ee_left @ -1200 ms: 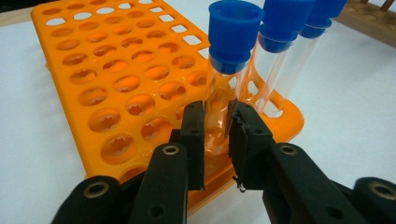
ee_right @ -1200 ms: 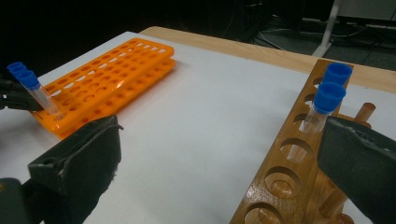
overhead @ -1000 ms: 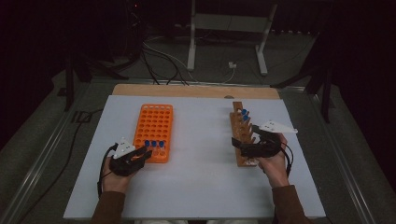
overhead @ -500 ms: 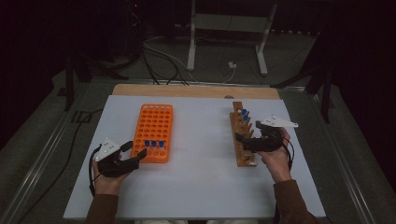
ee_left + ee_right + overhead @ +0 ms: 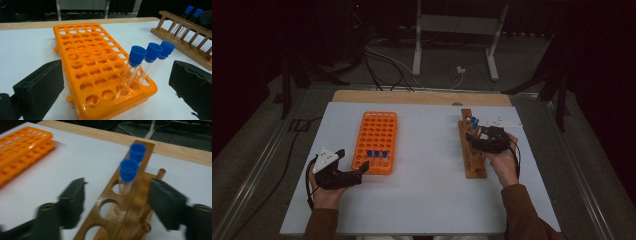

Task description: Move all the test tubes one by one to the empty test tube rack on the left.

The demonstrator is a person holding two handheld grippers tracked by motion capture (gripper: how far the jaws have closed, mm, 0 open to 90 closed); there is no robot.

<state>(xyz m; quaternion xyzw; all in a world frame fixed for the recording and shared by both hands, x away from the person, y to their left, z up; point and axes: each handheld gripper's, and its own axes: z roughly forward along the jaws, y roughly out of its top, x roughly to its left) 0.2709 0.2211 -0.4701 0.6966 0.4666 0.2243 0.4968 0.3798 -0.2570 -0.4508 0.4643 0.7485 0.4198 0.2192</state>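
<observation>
Counter [image 5: 427, 200]: a white sheet is laid over it, with a wooden strip seen along the far edge; both racks are carried on the sheet.
Orange rack [image 5: 376, 142]: it is placed left of centre, long side running away from the person. Three blue-capped tubes [image 5: 150, 56] are stood upright in a row near its near right corner; the other holes seen in the left gripper view are bare.
Left gripper [image 5: 357, 172]: it is held low over the counter just beside the near end of the orange rack. Its jaws have just been opening and are now spread wide; in the left gripper view the rack's near end lies between them, the three tubes being closer to the right-hand jaw, and no pad is seen pressing on anything.
Wooden rack [image 5: 472, 147]: it is set right of centre, well apart from the orange rack, lengthwise away from the person. Two blue-capped tubes [image 5: 128, 173] are stood at its far end, one behind the other.
Right gripper [image 5: 477, 139]: it is held over the middle of the wooden rack. Its jaws have just been closing and are seen part-way spread, one at either side of the rack's top rail, short of the nearer tube; the view is blurred, and nothing is pinched.
</observation>
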